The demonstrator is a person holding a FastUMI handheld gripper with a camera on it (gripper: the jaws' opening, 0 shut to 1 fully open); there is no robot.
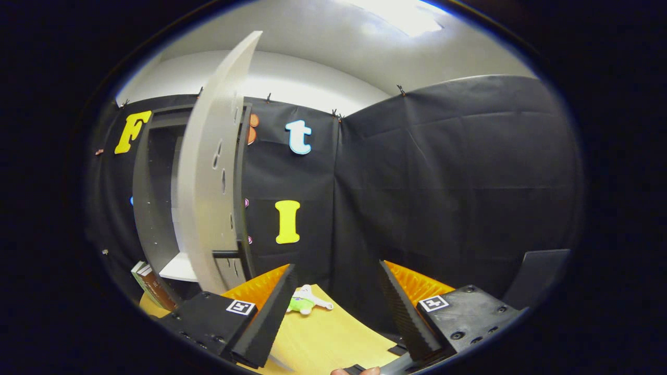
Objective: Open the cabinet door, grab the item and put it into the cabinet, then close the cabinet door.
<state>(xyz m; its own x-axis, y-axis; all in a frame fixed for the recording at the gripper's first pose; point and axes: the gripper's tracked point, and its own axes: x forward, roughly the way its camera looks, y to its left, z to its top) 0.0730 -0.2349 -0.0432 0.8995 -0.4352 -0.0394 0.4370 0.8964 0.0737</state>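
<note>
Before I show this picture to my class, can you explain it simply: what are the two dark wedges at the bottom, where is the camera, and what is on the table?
The camera rides on a hand-held two-finger gripper and looks forward along it. The two wedges are its fingers, spread apart and holding nothing. Someone's fingertip shows at the bottom, because a person carries the tool; there is no robot arm. Just ahead of the fingers, on the pale wooden table, lies a small green and white soft toy. Beyond it to the left stands a dark grey cabinet with its light grey door swung open. A few books stand by its base. The black cloth is the booth wall.
</note>
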